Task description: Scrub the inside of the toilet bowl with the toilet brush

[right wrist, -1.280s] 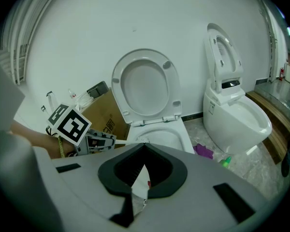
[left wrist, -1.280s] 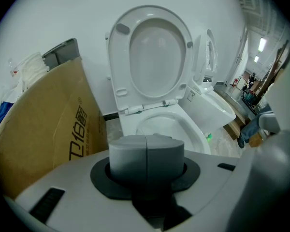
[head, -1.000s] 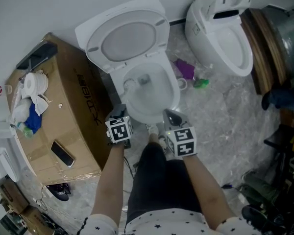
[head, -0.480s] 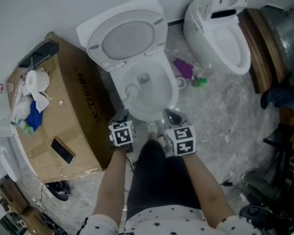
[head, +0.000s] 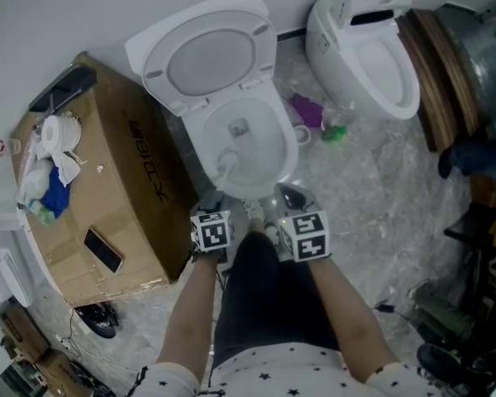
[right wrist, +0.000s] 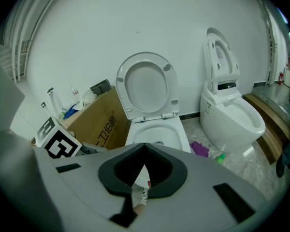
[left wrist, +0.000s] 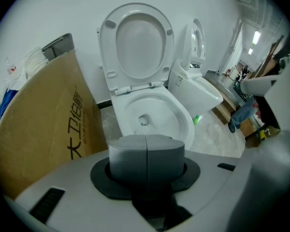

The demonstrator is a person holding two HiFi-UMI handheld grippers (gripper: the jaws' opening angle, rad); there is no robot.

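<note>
A white toilet stands with lid and seat raised; its bowl rim (head: 291, 139) (left wrist: 186, 117) (right wrist: 181, 134) lies just beyond both grippers. A white toilet brush (head: 228, 158) is down inside the bowl at the near left wall, and its handle runs back to my left gripper (head: 212, 198). That gripper (left wrist: 146, 139) is over the near rim with its grey pads pressed together. The brush is hidden below the jaws in the left gripper view. My right gripper (head: 288, 195) (right wrist: 144, 146) hovers at the bowl's near right edge, shut and holding nothing.
A large cardboard box (head: 124, 180) stands tight against the toilet's left side, with a phone (head: 103, 251) and tissue roll (head: 54, 135) on it. A second toilet (head: 372, 56) is at the right. A purple item (head: 308, 112) and a green bottle (head: 335, 133) lie between them.
My left gripper has shifted a little to the right, and the brush head has slid down the bowl's left wall toward the near rim. The right gripper has hardly moved.
</note>
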